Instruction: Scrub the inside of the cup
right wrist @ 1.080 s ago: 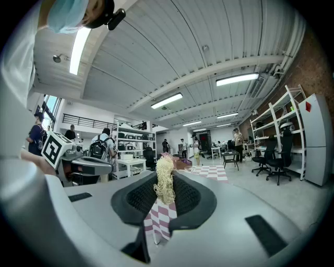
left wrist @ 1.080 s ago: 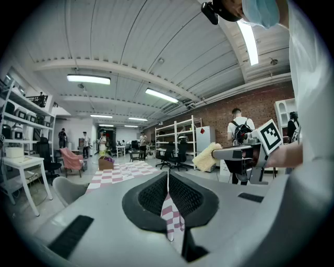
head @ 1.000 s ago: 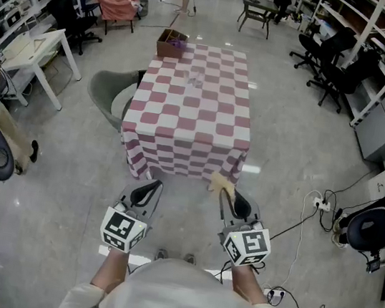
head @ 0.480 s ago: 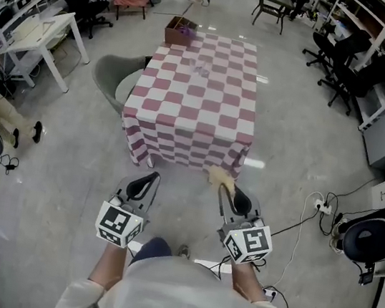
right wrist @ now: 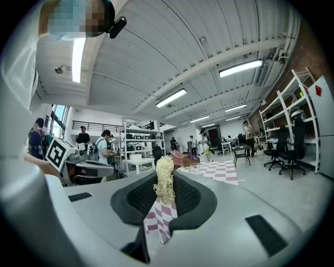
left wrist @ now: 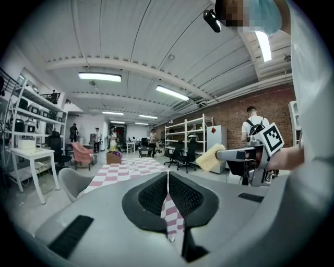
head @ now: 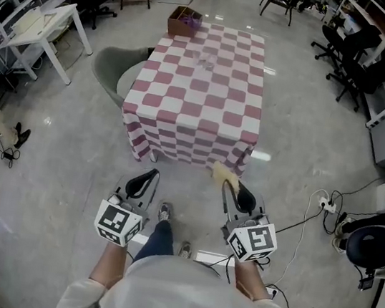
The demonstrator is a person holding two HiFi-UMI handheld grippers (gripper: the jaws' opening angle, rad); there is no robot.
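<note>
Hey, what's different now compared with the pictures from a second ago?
The person has stepped nearer the checkered table; one leg now shows between the arms, and both tools came along. Nothing was taken hold of or let go. Unchanged: the right tool is shut on the yellow scrubber, the left tool is shut and empty, and the glass cup is on the table.

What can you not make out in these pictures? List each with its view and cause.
Inside of cup: head view, too small and clear.
Contents of box: head view, too small.
Space under cloth: head view, covered.
Held end of sponge: right gripper view, fingers cover it.
</note>
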